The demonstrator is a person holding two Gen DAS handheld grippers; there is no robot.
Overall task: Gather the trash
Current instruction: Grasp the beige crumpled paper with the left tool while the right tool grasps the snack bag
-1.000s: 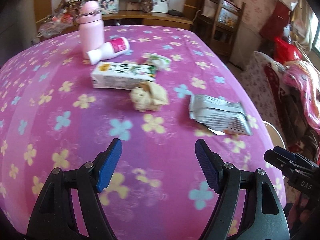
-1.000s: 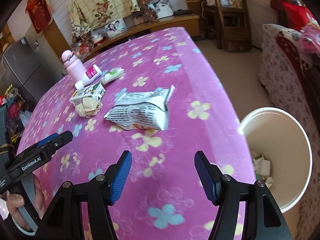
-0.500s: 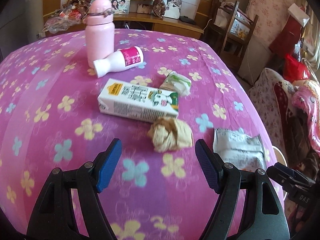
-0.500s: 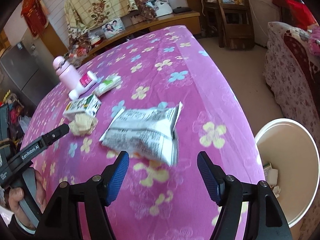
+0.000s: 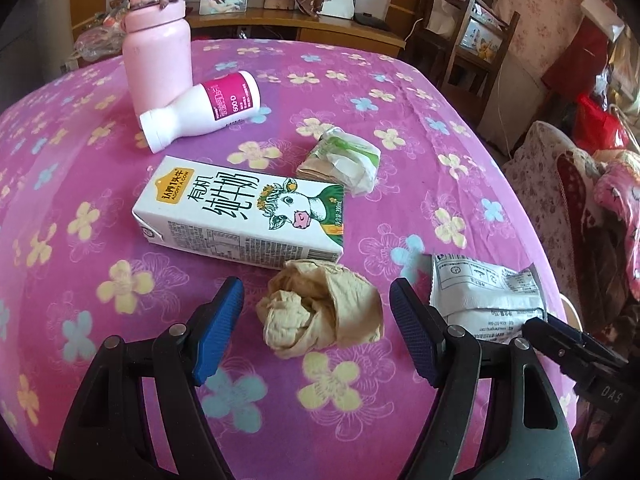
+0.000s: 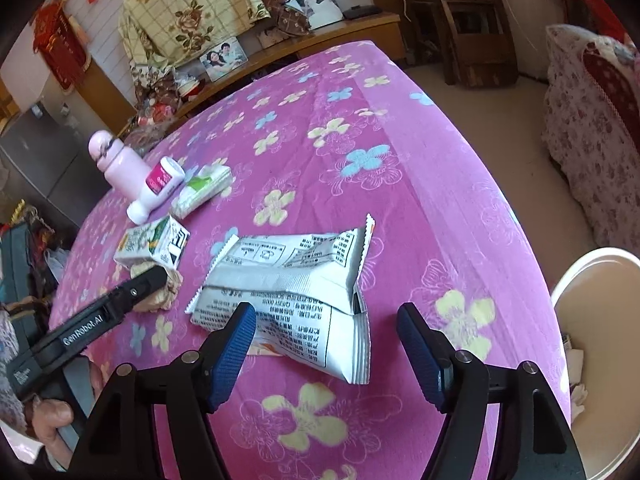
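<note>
A crumpled beige paper ball (image 5: pixel 320 308) lies on the pink flowered tablecloth between the open jaws of my left gripper (image 5: pixel 318 324). Behind it lie a white milk carton (image 5: pixel 240 214) and a green-white wrapper (image 5: pixel 344 160). A silver-white snack bag (image 6: pixel 296 296) lies in front of my open right gripper (image 6: pixel 328 340), its near end between the fingers; it also shows in the left wrist view (image 5: pixel 484 296). A white trash bin (image 6: pixel 600 320) with scraps inside stands on the floor at the right.
A pink flask (image 5: pixel 156 36) stands at the back left with a white-and-magenta bottle (image 5: pixel 204 110) lying against it. The table edge (image 6: pixel 512 216) drops off to the right. A flowered sofa (image 6: pixel 592 112), wooden chairs (image 6: pixel 476 20) and a low shelf (image 5: pixel 296 28) surround the table.
Both grippers moved forward over the table. The paper ball now sits between the left jaws and the snack bag reaches between the right jaws. Both stayed open.
</note>
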